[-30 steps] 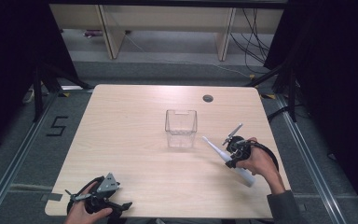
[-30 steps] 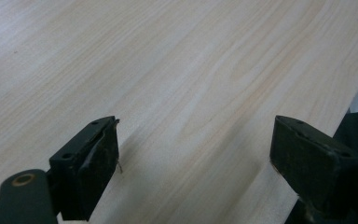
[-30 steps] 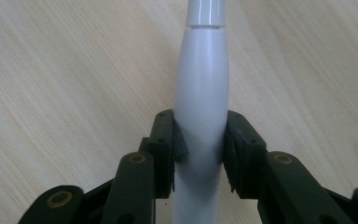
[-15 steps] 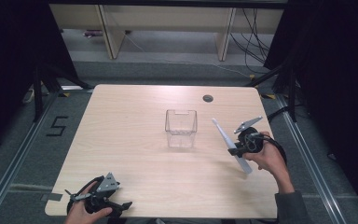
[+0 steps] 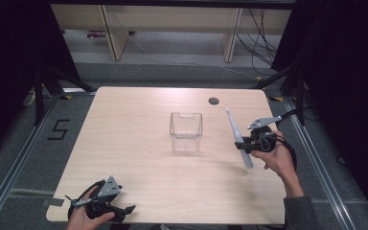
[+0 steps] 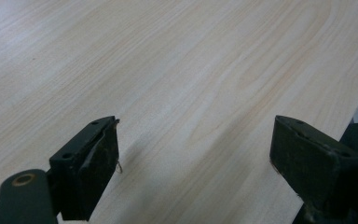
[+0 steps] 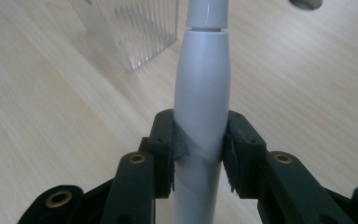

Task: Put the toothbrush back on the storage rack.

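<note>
My right gripper [image 5: 247, 143] is shut on a long grey-white electric toothbrush [image 5: 238, 137], lifted above the right side of the table and tilted, thin end pointing up and away. In the right gripper view the jaws clamp the toothbrush body [image 7: 200, 98] from both sides. A clear plastic square cup [image 5: 186, 131] stands upright at the table's middle, left of the toothbrush; its ribbed wall [image 7: 135, 28] sits past the jaws. My left gripper [image 5: 124, 211] rests low at the front left corner, open, with bare tabletop [image 6: 191, 93] between its fingers [image 6: 91, 158].
The light wooden table [image 5: 124, 124] has a round cable hole [image 5: 213, 101] near its far edge. Shelving legs and cables stand on the floor beyond the table. Metal floor rails run along both sides.
My right hand has carried the toothbrush up and to the right, and the brush has swung from lying low and slanted to a steeper, more upright tilt. The left hand stayed put.
</note>
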Motion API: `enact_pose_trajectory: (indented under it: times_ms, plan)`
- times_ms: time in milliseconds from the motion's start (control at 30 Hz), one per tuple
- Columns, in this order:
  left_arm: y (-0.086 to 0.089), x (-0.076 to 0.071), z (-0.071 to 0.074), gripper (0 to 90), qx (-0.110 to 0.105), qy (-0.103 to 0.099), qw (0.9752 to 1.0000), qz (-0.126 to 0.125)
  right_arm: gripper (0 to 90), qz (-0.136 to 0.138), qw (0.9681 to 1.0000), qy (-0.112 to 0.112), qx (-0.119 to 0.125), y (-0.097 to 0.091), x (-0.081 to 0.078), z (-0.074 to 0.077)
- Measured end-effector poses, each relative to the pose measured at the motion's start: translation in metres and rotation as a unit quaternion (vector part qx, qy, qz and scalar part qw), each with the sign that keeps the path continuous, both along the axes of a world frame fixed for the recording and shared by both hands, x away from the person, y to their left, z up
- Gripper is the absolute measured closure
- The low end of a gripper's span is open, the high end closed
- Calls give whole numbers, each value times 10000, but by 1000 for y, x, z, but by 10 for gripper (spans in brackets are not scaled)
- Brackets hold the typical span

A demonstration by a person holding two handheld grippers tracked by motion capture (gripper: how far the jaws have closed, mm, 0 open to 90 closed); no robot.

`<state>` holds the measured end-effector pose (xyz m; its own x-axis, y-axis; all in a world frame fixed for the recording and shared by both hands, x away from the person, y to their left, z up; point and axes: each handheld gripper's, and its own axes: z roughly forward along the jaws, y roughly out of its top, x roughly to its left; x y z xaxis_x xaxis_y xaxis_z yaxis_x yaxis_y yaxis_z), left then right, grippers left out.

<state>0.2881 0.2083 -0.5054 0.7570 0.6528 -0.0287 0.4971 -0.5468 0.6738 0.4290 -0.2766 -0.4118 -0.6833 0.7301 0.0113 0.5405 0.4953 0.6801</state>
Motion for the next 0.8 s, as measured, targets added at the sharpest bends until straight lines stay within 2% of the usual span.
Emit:
enact_pose_trajectory:
  times_ms: [133,167,233,267,333,367,433,500,567,600,667,733,800]
  plan:
    - [0,0,0,151,25,-13,10000,-11,670,-43,9999,-13,119,0,2,0]
    - [0,-1,0,151,10,-2,10000,0,670,-46,9999,74,141,0,3,1]
    - [0,0,0,151,-13,-1,10000,40,670,-35,9995,-108,306,0,6,0]
    - [0,0,0,151,-8,-5,10000,40,670,-27,9995,-19,315,0,6,1]
    - [0,0,0,151,11,-7,10000,25,670,-101,9984,-156,542,2,8,0]
    - [0,0,0,151,-13,9,10000,42,670,6,9990,-156,427,0,10,3]
    - [0,1,0,151,-17,-8,10000,36,670,-13,9982,-295,518,3,13,3]
    - [-1,0,0,151,-45,16,10000,23,670,2,9980,-321,548,7,16,6]
    - [0,0,-1,151,-47,21,10000,29,670,67,9968,-517,606,10,21,7]
    - [0,0,0,151,-58,29,10000,47,670,30,9964,-482,695,12,21,7]
    - [-1,0,0,151,-59,18,10000,30,670,72,9944,-669,810,17,25,7]
    - [0,0,0,151,-39,29,10000,27,670,152,9949,-569,814,22,27,8]
    - [0,1,-1,151,-21,37,10000,48,670,174,9947,-604,811,28,29,8]
